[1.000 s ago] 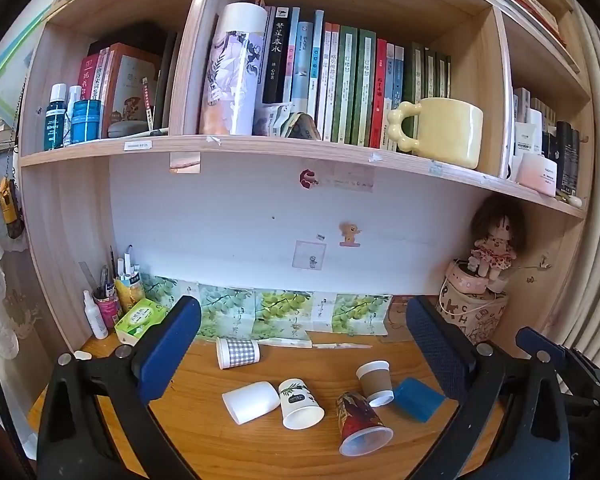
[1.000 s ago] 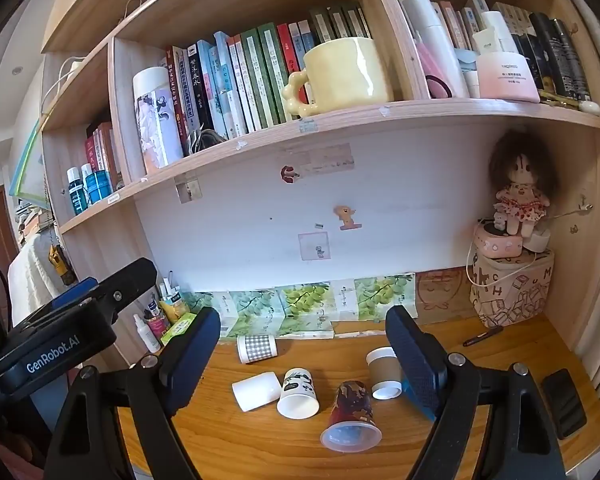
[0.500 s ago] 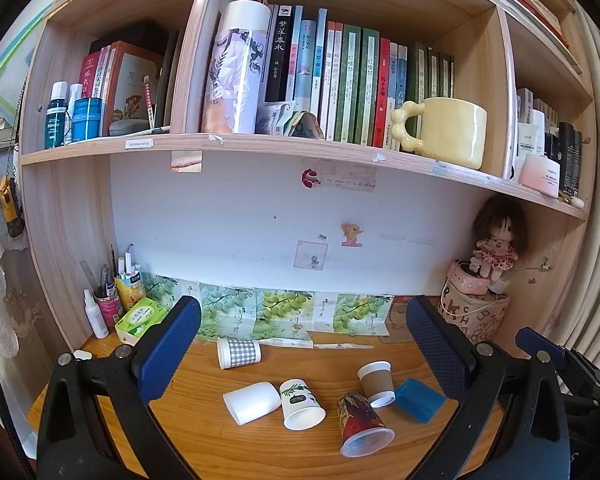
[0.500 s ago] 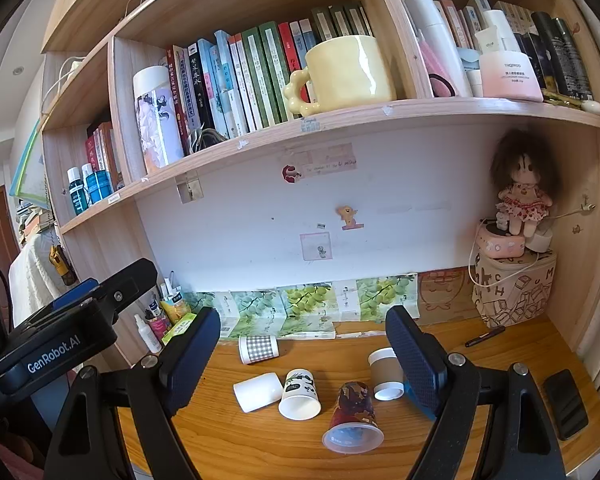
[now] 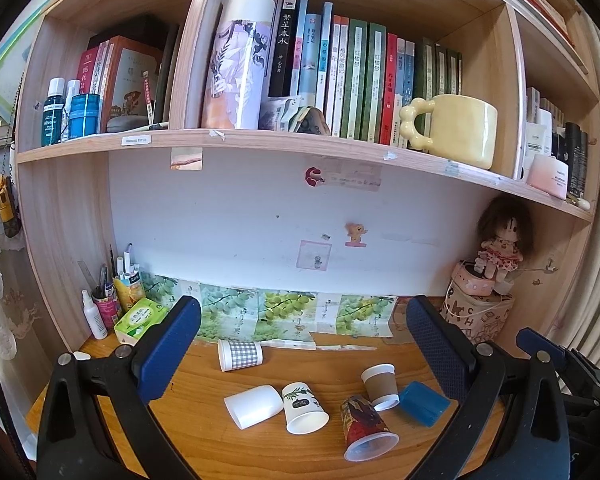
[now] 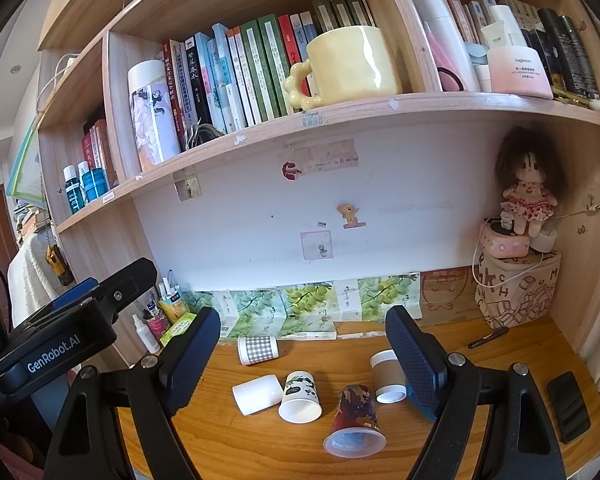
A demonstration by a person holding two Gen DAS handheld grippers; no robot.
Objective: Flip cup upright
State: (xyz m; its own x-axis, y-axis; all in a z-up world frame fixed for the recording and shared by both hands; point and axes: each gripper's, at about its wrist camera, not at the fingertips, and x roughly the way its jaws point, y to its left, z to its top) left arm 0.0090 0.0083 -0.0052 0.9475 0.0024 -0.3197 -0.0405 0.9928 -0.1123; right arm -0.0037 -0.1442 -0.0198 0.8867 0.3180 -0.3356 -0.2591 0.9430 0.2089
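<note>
Several paper cups lie tipped over on the wooden desk (image 5: 204,420): a checked cup (image 5: 240,355) at the back, a plain white cup (image 5: 253,400), a white cup with leaf print (image 5: 303,408), a red patterned cup (image 5: 365,428) and a brown-sleeved cup (image 5: 380,386). They also show in the right wrist view: checked cup (image 6: 258,349), white cup (image 6: 257,394), leaf cup (image 6: 299,397), red cup (image 6: 355,422), brown cup (image 6: 388,376). My left gripper (image 5: 304,344) is open and empty above the cups. My right gripper (image 6: 304,356) is open and empty too.
A blue lid (image 5: 424,397) lies right of the brown cup. A pen pot and tissue pack (image 5: 138,316) stand at the back left, a printed box with a doll (image 6: 518,292) at the back right. A black phone (image 6: 568,406) and pen (image 6: 487,337) lie at right.
Both views have drifted very slightly; the cups have not moved and both grippers stay open.
</note>
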